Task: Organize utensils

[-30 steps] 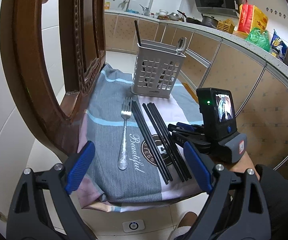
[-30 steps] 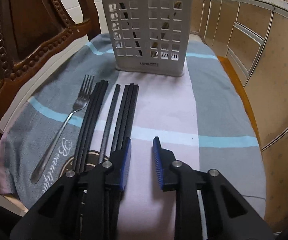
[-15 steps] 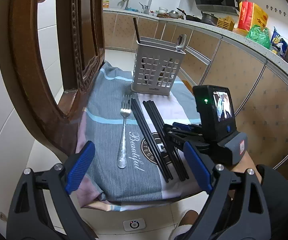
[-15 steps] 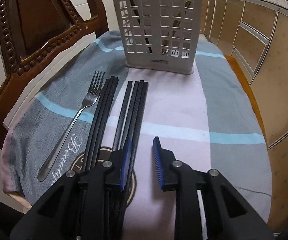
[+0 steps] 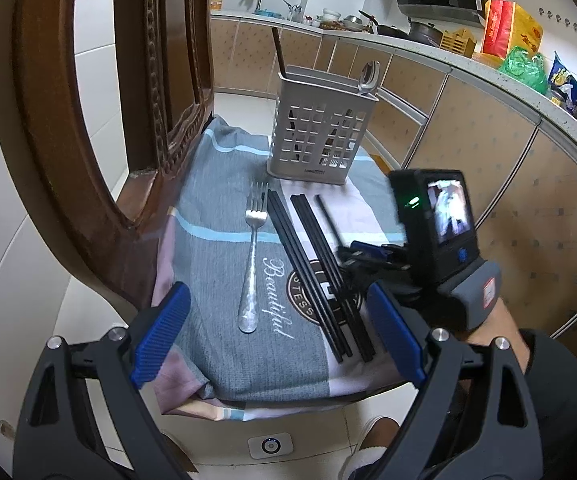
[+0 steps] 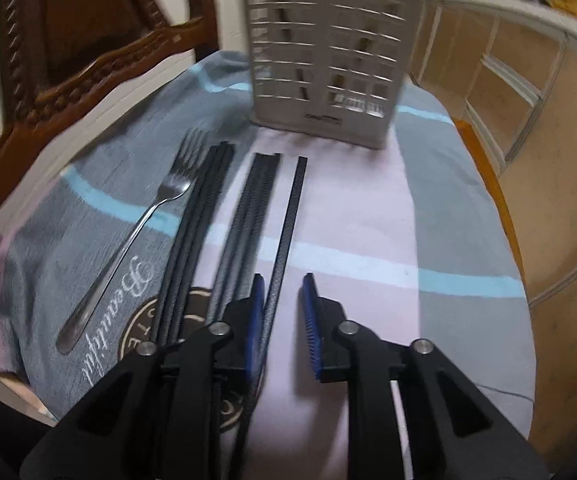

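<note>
A white slotted utensil holder (image 5: pixel 320 136) (image 6: pixel 328 68) stands at the far end of the cloth-covered seat, with a spoon (image 5: pixel 369 77) and a dark stick in it. A steel fork (image 5: pixel 253 256) (image 6: pixel 128 236) and several black chopsticks (image 5: pixel 308 272) (image 6: pixel 192 236) lie side by side on the cloth. One chopstick (image 6: pixel 286 232) lies apart to the right, running between the fingers of my right gripper (image 6: pixel 284 320), which is partly open, its left pad touching the stick. My left gripper (image 5: pixel 276 340) is wide open and empty, hovering at the near edge.
The carved wooden chair back (image 5: pixel 88 120) rises on the left. Kitchen cabinets (image 5: pixel 488 152) run along the right. The striped cloth (image 5: pixel 216 208) covers the seat; the tiled floor lies below the near edge.
The right gripper has slid right, and one chopstick now lies separated from the group, between its fingers. The left gripper has barely moved.
</note>
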`<action>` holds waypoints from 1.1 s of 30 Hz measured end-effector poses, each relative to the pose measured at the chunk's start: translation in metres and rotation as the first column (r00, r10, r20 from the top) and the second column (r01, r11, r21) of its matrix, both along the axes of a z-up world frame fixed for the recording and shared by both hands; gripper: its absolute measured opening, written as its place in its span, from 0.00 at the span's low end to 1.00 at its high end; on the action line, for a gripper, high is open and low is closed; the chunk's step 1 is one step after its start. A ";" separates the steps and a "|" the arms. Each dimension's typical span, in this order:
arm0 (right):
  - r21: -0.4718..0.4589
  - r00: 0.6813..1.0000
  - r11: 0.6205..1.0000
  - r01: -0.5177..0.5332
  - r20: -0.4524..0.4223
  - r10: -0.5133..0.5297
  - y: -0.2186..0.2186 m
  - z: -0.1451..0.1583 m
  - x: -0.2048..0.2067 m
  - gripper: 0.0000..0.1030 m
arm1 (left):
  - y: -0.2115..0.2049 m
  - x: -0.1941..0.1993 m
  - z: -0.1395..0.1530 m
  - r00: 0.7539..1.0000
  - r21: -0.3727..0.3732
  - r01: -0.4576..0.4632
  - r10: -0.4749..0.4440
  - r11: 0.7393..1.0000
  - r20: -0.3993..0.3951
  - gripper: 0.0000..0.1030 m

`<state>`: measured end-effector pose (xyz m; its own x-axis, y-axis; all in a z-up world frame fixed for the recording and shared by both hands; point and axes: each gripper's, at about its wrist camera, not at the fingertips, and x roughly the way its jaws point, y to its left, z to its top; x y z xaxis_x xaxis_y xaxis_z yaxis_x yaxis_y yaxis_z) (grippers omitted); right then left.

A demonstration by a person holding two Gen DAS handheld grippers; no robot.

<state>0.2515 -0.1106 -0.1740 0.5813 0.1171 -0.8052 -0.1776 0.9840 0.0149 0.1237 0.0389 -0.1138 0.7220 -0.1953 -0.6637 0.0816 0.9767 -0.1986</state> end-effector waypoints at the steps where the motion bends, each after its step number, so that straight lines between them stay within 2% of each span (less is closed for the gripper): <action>1: 0.004 1.000 1.000 0.017 -0.002 -0.017 -0.008 0.001 0.000 0.09 | 0.000 0.000 -0.001 1.000 0.008 -0.002 0.002 1.000 -0.003 0.87; 5: 0.040 0.995 0.995 0.095 -0.015 -0.095 -0.049 0.000 -0.006 0.07 | 0.002 0.003 -0.004 1.000 0.015 -0.022 0.023 1.000 -0.013 0.87; 9: 0.024 0.997 0.997 0.076 -0.018 -0.075 -0.053 0.001 -0.007 0.07 | 0.001 0.023 -0.003 0.999 0.006 -0.033 0.033 0.999 -0.032 0.87; 10: 0.027 0.997 0.997 0.069 -0.029 -0.069 -0.053 0.001 -0.007 0.12 | -0.001 0.030 -0.001 0.999 0.013 -0.026 0.026 1.000 -0.031 0.87; 12: 0.102 0.998 0.994 0.038 -0.045 -0.034 -0.058 0.011 -0.006 0.15 | -0.007 0.048 0.006 1.000 0.052 0.008 -0.008 0.999 0.006 0.87; 15: 0.137 0.999 0.990 -0.033 -0.005 0.034 -0.066 0.032 -0.006 0.24 | -0.010 0.087 0.007 0.999 0.103 0.038 -0.040 0.994 0.011 0.86; 17: 0.168 0.997 0.983 -0.075 0.012 0.074 -0.076 0.039 -0.003 0.26 | -0.008 0.117 -0.001 0.999 0.109 0.054 -0.053 0.993 -0.008 0.69; 20: 0.239 0.997 0.969 -0.069 -0.004 0.072 -0.091 0.033 0.005 0.26 | -0.005 0.152 -0.019 0.997 0.117 0.064 -0.059 0.991 -0.049 0.60; 23: 0.286 0.996 0.957 -0.054 -0.048 0.070 -0.094 0.017 0.017 0.26 | -0.004 0.175 -0.039 0.995 0.139 0.072 -0.062 0.988 -0.075 0.55; 28: 0.310 0.995 0.948 -0.078 -0.040 0.095 -0.090 0.009 0.031 0.26 | -0.004 0.195 -0.058 0.992 0.134 0.090 -0.076 0.987 -0.106 0.52; 33: 0.268 0.994 0.959 -0.091 -0.033 0.104 -0.085 0.008 0.049 0.26 | 0.000 0.208 -0.064 0.988 0.119 0.098 -0.082 0.988 -0.132 0.50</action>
<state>0.3006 -0.1954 -0.1658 0.5189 0.3848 -0.7633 -0.2653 0.9214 0.2840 0.3318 0.0393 -0.1782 0.6141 -0.1659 -0.7716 0.1525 0.9842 -0.0902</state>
